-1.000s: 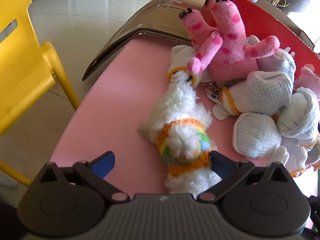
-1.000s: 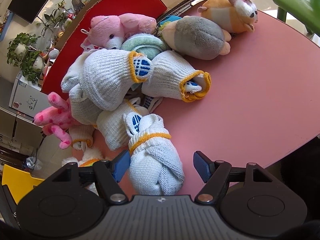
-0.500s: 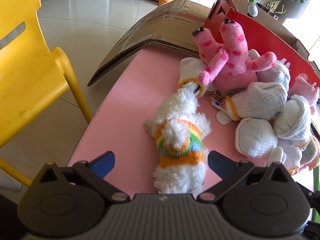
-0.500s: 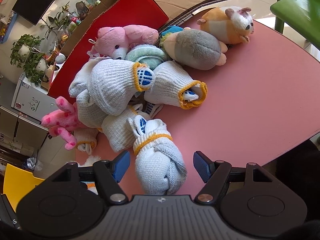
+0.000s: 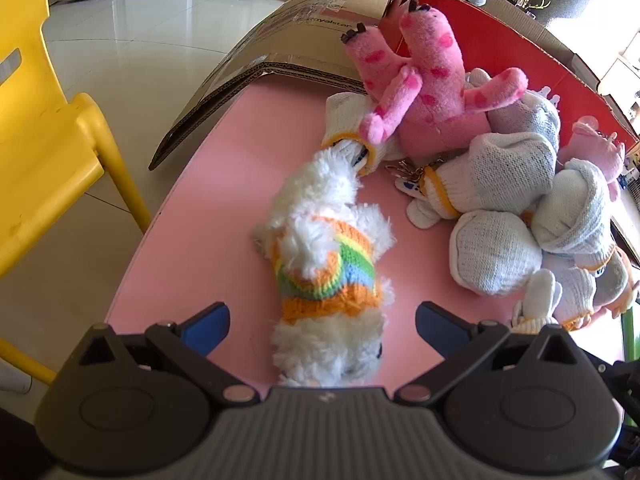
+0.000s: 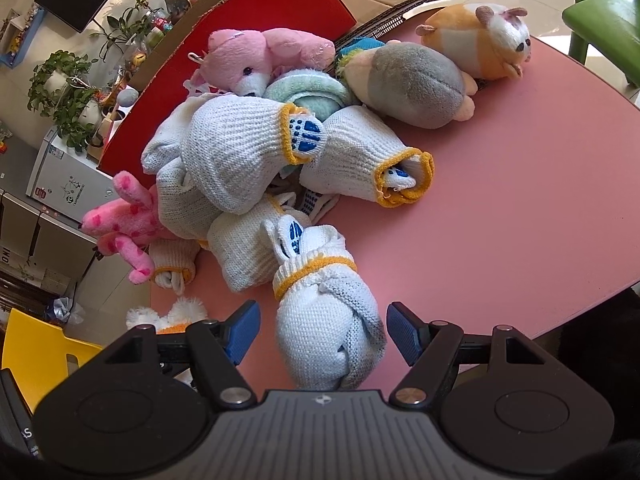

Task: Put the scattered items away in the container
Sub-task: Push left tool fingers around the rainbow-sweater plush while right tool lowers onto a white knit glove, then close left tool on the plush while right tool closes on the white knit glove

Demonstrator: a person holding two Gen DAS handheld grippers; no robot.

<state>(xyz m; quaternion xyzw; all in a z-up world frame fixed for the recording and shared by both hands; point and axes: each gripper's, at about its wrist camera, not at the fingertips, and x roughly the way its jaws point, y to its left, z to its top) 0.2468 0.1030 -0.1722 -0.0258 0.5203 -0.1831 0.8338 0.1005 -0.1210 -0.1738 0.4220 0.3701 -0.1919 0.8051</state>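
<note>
The left gripper [image 5: 322,320] stands with its jaws apart over the near left edge of the pink tabletop [image 5: 208,216]. The white plush dog [image 5: 324,264], dressed in a striped knitted jumper, lies between the blue pads [image 5: 208,322] with clear gaps on both sides; neither pad touches it. Its far end meets the yellow-cuffed opening of a rolled glove [image 5: 348,132].

The right gripper [image 6: 322,334] is likewise spread, not clamped. A rolled white glove bundle [image 6: 326,320] with a yellow cuff band lies between its pads [image 6: 242,334], a narrow gap showing on each side.

Further rolled gloves [image 6: 236,160] are heaped together toward the middle and far side of the tabletop, touching one another. A spotted pink plush [image 5: 424,80] lies on the heap's left side, legs up, against the cardboard. A pink bear [image 6: 248,60], a grey plush [image 6: 412,80] and an orange-and-white hamster plush [image 6: 480,40] lie along the far edge, the hamster nearest the far right corner.

The container, a cardboard box with a red interior [image 6: 280,12], stands open at the far edge of the tabletop. The pink bear rests against its red wall. All items seen rest on the tabletop or against the box opening.
</note>
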